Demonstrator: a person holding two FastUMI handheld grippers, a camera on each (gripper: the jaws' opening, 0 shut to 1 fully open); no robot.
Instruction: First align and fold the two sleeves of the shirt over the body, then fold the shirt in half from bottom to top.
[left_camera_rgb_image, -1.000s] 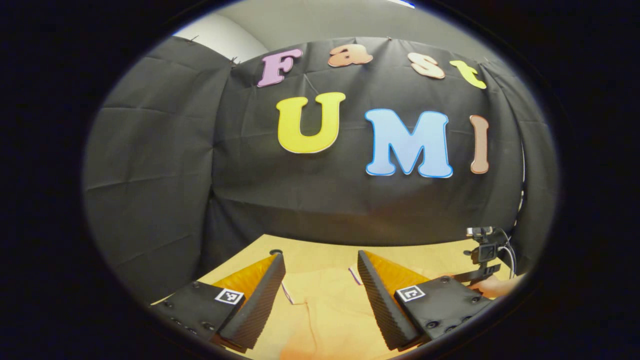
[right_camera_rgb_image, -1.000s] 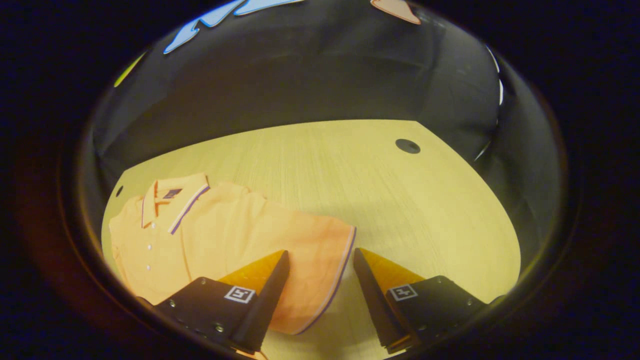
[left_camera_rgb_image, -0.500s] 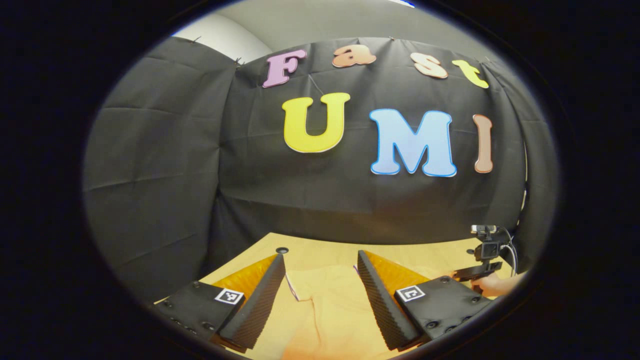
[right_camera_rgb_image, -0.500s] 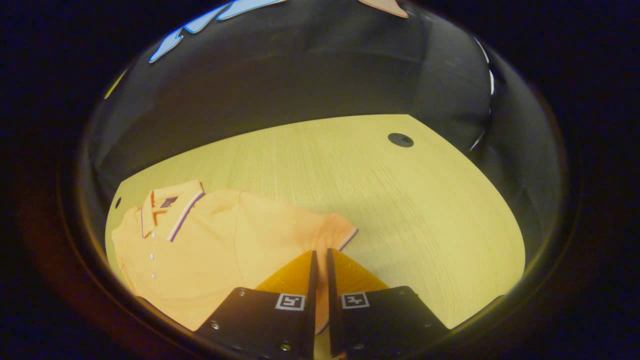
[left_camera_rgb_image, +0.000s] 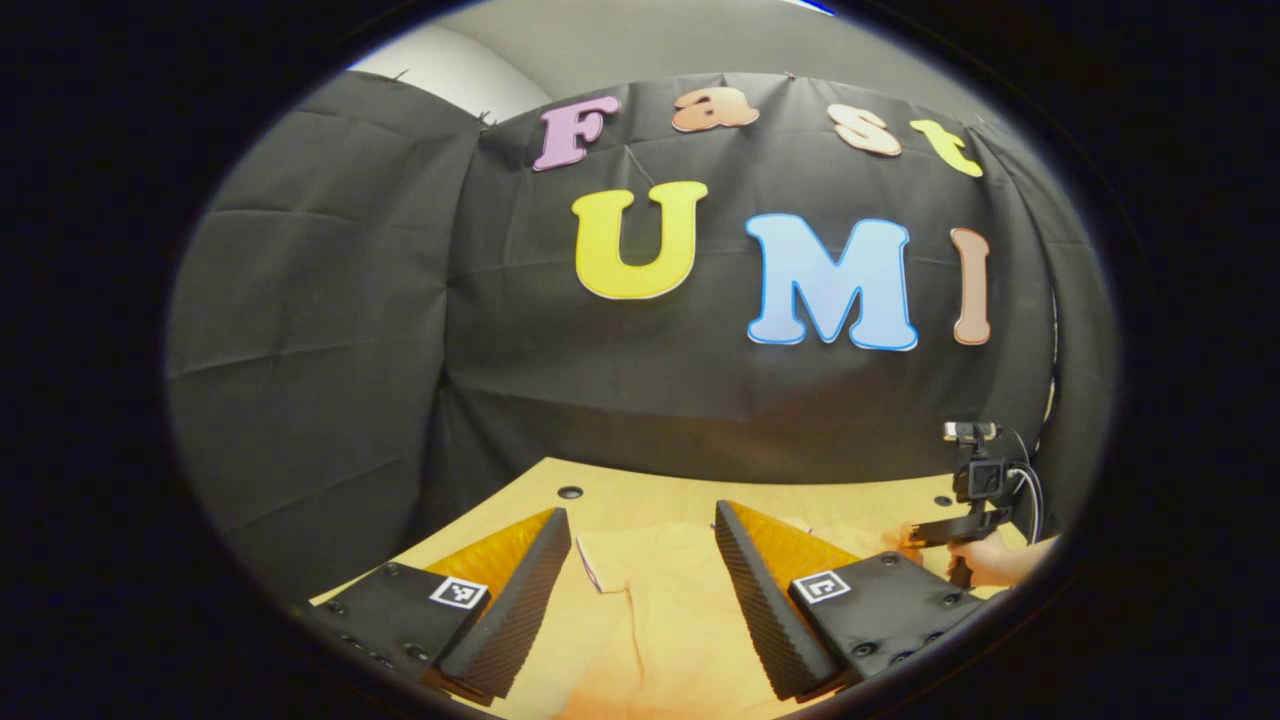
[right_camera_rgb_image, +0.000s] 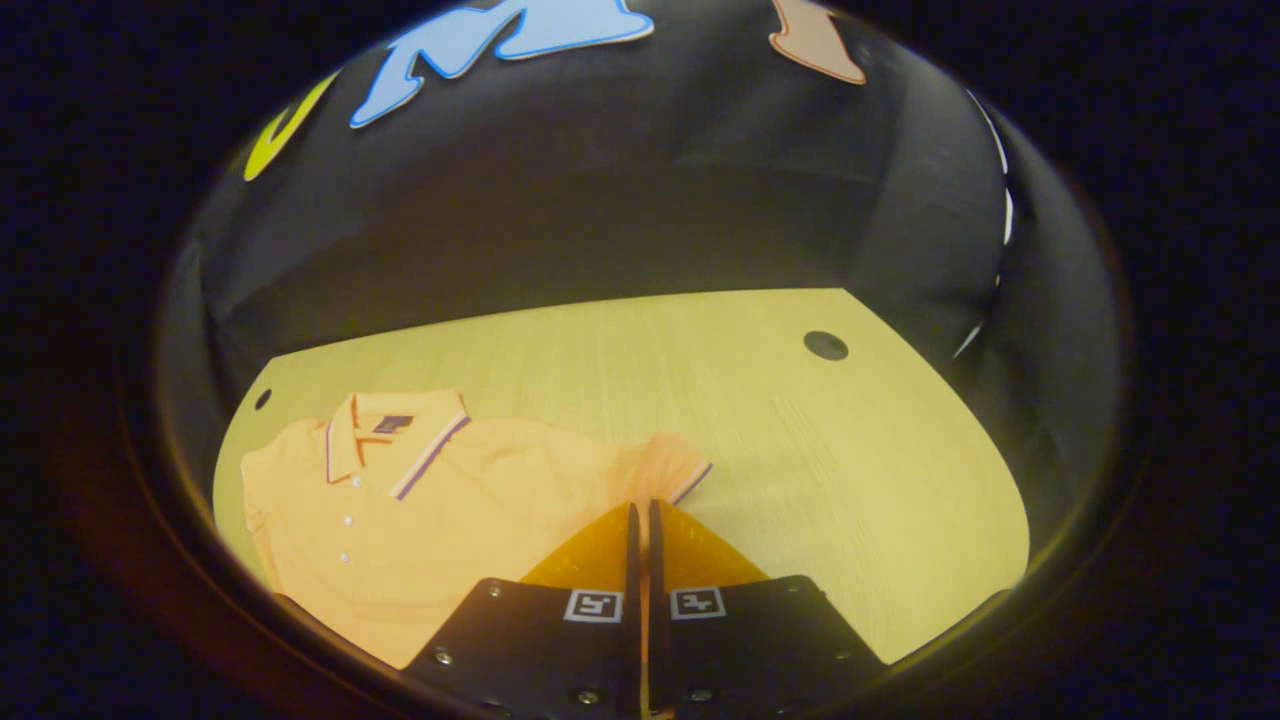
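An orange polo shirt lies flat on the wooden table, collar toward the back wall. My right gripper is shut on the shirt's right sleeve, whose striped cuff is lifted and bunched just past the fingertips. In the left gripper view, the left gripper is open above the shirt's other sleeve, with the cloth lying between its spread fingers. Far right in that view, the right gripper pinches orange cloth, held by a hand.
The black cloth wall runs close behind the table. Round cable holes sit in the tabletop at the back right, back left and near the left gripper. Bare wood stretches to the right of the shirt.
The right gripper closed on the right sleeve's cuff and has lifted it a little, bunching the sleeve. The left gripper stayed open and drifted slightly over the other sleeve.
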